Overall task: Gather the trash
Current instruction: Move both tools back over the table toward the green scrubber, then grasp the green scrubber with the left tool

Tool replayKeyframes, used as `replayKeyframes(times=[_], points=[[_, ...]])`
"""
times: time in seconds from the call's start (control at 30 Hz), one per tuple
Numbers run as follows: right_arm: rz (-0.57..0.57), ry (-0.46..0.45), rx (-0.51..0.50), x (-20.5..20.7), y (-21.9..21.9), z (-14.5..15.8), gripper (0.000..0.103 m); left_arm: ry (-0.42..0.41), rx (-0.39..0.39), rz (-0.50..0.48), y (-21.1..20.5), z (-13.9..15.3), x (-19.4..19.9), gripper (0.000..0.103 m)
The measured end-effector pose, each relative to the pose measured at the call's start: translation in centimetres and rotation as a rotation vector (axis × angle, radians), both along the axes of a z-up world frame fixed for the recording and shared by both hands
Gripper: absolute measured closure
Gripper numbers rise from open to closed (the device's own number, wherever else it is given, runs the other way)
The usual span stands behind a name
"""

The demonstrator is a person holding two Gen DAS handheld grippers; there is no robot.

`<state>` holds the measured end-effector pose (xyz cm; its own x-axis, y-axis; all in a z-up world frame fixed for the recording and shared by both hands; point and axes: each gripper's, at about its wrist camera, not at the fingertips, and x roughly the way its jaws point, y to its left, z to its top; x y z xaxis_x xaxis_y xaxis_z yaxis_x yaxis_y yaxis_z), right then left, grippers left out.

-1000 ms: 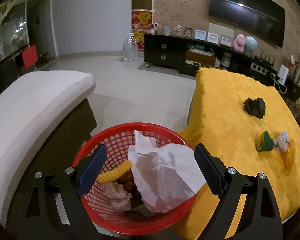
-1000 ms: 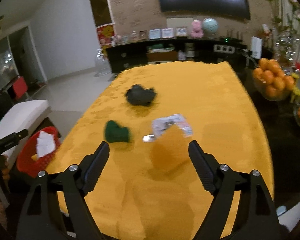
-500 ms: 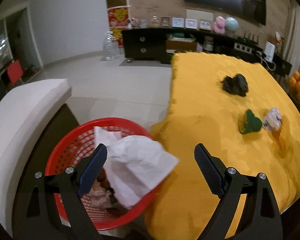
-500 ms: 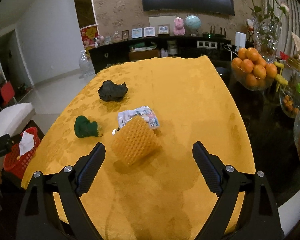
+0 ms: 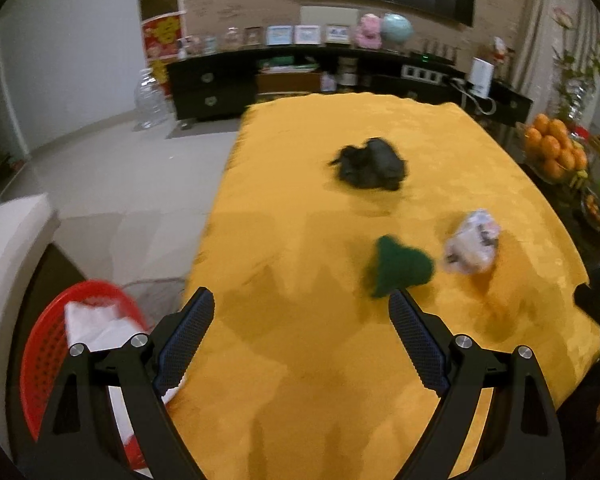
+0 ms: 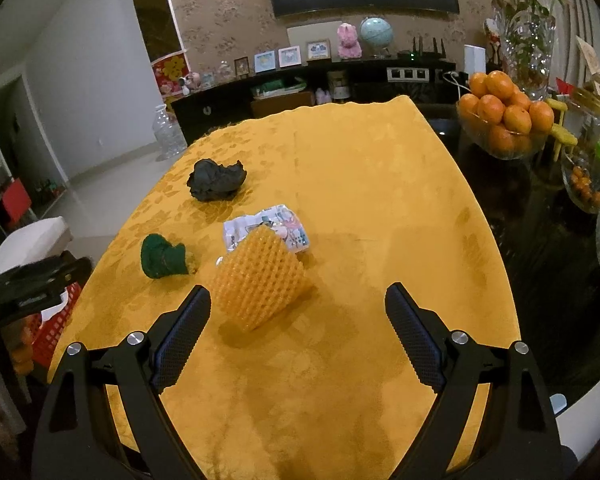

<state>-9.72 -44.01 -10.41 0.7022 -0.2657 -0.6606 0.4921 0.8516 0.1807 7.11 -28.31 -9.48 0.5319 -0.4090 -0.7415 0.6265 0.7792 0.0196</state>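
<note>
Trash lies on a yellow-clothed table (image 6: 360, 184): a black crumpled wad (image 6: 217, 181), a green wad (image 6: 162, 257), a printed plastic wrapper (image 6: 266, 227) and an orange foam fruit net (image 6: 260, 282). My right gripper (image 6: 298, 316) stands open just short of the foam net, nothing between its fingers. My left gripper (image 5: 302, 326) is open and empty over the table's near left edge; the green wad (image 5: 398, 266), wrapper (image 5: 472, 246) and black wad (image 5: 370, 162) lie ahead of it. A red mesh basket (image 5: 46, 344) holding white paper (image 5: 96, 328) sits low at the left, beside the table.
A glass bowl of oranges (image 6: 504, 120) and a vase (image 6: 528, 60) stand on the dark surface right of the table. A white cushioned seat (image 5: 8, 264) is behind the basket. A dark cabinet (image 5: 340, 76) with ornaments lines the far wall.
My left gripper has swung from over the red basket to the right, over the table edge. The right gripper view has settled closer to the foam net.
</note>
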Motion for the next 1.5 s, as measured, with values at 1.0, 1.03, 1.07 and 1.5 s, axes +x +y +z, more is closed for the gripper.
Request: replayKeyframes(times=[1.0,1.03,1.07,1.5], points=[[0.003,0.012,0.069,0.8,-1.6,-1.3,0.017,0.088,0.009,-0.141,-7.8,-4.5,1.2,0.059],[0.001,0.014,0.068,0.9,-1.6,-1.4,0.017,0.089,0.004,-0.137,-7.4,-4.4,1.2,0.060],[0.001,0.017,0.065,0.9,-1.6,-1.5,0.017,0.090,-0.001,-0.132,-7.0,-4.2,1.2,0.060],[0.023,0.033,0.000,1.7,-0.2,-1.7,0.017,-0.003,-0.030,-0.043,2.7,-0.1,0.1,0.059]])
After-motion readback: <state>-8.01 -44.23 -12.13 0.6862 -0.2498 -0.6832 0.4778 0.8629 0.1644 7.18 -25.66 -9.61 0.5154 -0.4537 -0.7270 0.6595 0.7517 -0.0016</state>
